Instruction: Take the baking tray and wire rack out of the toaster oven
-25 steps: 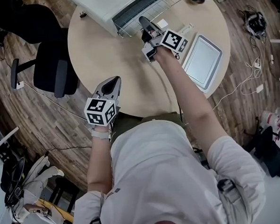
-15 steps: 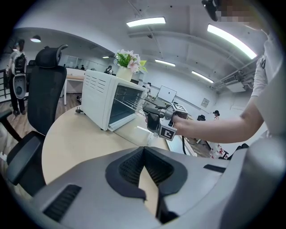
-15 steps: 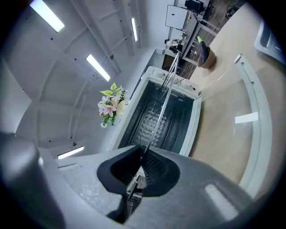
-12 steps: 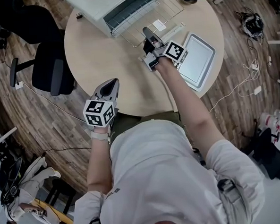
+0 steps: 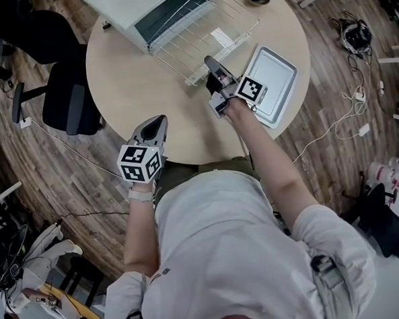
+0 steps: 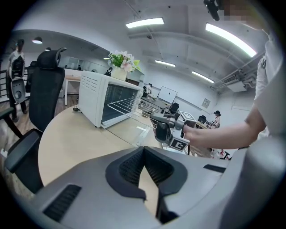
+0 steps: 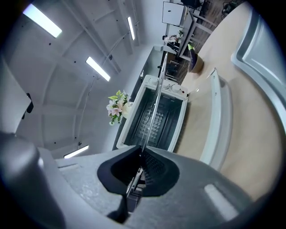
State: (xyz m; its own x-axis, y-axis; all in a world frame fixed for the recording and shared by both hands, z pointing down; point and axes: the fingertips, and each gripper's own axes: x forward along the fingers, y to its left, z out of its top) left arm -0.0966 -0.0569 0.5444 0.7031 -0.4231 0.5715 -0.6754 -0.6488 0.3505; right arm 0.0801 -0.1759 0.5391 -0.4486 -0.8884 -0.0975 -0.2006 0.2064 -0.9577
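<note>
Has drawn the wire rack (image 5: 205,37) much further out of the toaster oven (image 5: 126,8) than a second ago, toward the near side of the tabletop (image 5: 135,92), bringing the right hand-held gripper (image 5: 209,60) nearer along with it. Grips the rack's near rim with that gripper, jaws pinched tight on the thin wire, with the rack's far end lying at the oven's mouth. Holds the left hand-held gripper (image 5: 157,124) low at the near left, well apart from the rack, jaws together on nothing. Has the baking tray (image 5: 274,83) already out, flat on the tabletop just right of the right hand-held gripper.

To do this step well:
- Keep pulling straight out and level, to avoid catching the far end in the mouth.
- Expect the far end to sag once free, being held by one rim only. Lift slightly as it clears, or bring the left hand-held gripper to the left rim for support.
- Avoid scraping the wire across the open glass door (image 6: 125,132).
- Set down on bare tabletop left of the tray rather than on top of it, and let go only once flat.
</note>
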